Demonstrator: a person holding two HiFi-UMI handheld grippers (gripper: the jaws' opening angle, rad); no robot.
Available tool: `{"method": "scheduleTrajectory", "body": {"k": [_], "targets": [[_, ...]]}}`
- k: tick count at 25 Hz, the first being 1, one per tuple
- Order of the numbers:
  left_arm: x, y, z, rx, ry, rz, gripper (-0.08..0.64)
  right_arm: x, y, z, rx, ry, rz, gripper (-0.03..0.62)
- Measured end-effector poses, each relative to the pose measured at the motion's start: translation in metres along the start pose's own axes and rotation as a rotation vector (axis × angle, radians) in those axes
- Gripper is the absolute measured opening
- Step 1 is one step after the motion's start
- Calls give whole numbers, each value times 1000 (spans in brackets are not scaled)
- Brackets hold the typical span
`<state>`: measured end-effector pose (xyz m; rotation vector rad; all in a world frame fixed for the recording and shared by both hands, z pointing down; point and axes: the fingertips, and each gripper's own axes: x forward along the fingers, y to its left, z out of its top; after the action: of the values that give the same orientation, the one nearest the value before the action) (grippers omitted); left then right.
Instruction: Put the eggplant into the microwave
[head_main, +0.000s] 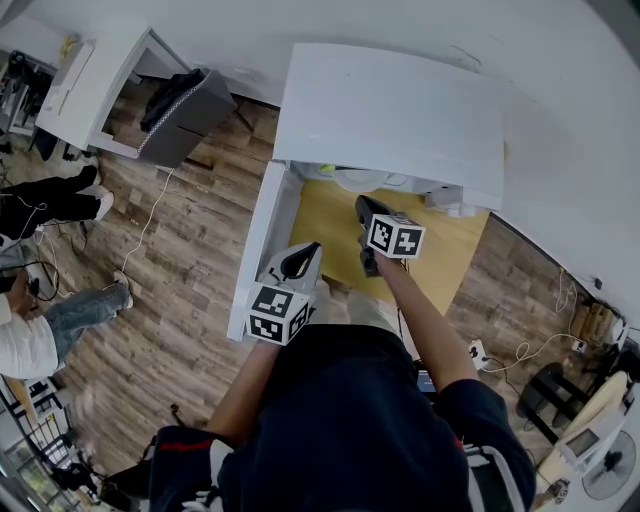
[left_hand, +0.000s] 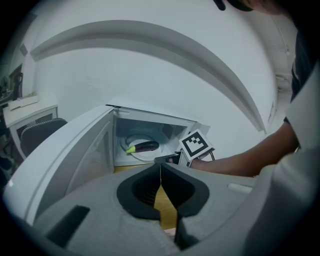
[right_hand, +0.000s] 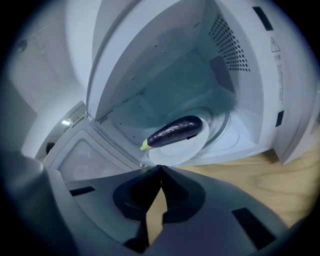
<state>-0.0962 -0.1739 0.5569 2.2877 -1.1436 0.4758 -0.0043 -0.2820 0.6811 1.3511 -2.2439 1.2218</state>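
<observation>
The eggplant lies on a white plate inside the open microwave, just ahead of the right gripper, whose jaws meet around nothing; the left gripper, farther back beside the door, is likewise closed and empty.

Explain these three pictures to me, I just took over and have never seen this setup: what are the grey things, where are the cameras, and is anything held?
No robot here: a person holds a tool with two fingers in each hand. The top-down picture comes from a camera on the person's head; the other two ride on the tools and look along their fingers. The left gripper and right gripper are both shut and hold nothing. On the wooden table stands a white microwave with its door open. Inside, the eggplant lies on a white plate.
</observation>
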Motion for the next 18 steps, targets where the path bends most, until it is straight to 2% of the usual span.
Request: {"method": "scheduleTrajectory", "body": {"k": [5, 18], "targets": [[-1, 2, -1, -4, 3, 4, 17, 6, 3, -6, -84, 43, -30, 12], [-1, 8, -5, -19, 11, 1, 17, 18, -8, -3, -40, 49, -47, 12]]}}
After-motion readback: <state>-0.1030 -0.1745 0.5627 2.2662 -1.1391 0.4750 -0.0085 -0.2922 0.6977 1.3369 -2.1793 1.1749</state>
